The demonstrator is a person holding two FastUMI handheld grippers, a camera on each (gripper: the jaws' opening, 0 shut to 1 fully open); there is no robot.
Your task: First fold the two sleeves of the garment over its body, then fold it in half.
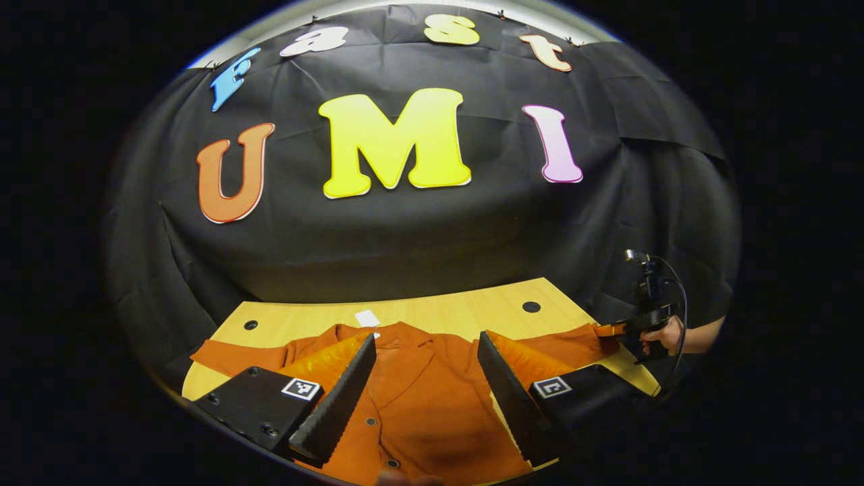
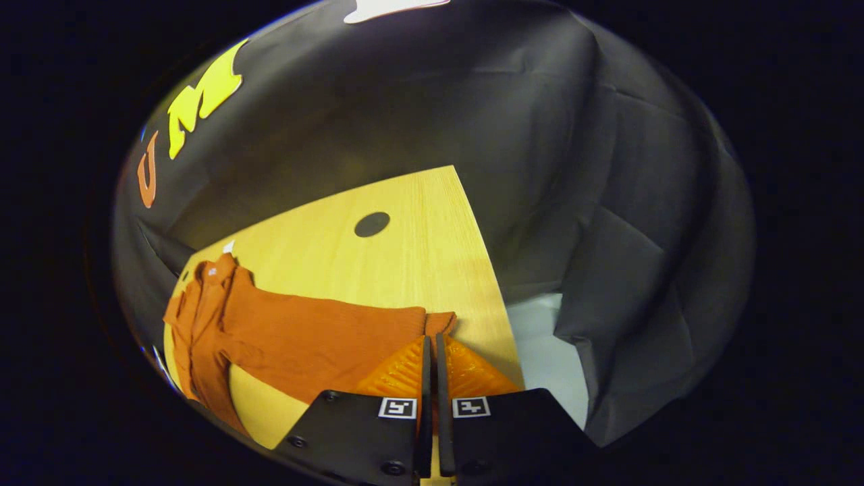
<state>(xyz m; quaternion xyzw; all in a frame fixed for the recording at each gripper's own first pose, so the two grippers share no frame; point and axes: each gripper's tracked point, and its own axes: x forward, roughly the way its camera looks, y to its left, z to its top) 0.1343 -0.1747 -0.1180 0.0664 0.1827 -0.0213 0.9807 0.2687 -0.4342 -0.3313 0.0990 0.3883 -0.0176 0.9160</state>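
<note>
An orange button-up garment (image 1: 418, 398) lies flat on the wooden table (image 1: 445, 312), collar toward the wall, with both sleeves spread out to the sides. My left gripper (image 1: 426, 337) hovers open over the chest, its fingers either side of the button line. The right sleeve (image 2: 324, 337) stretches across the table to its cuff near the table's right edge. My right gripper (image 2: 432, 337) is shut on that cuff. Farther off in the left gripper view, the right gripper (image 1: 611, 330) sits at the cuff, held by a hand (image 1: 665, 335). The left sleeve (image 1: 229, 356) lies untouched.
The table has round dark holes (image 1: 531, 307) (image 1: 250, 325) (image 2: 372, 224) near its back corners. A small white tag (image 1: 367, 318) lies behind the collar. The table's right edge (image 2: 496, 297) runs close beside the cuff, with pale floor (image 2: 540, 344) beyond it.
</note>
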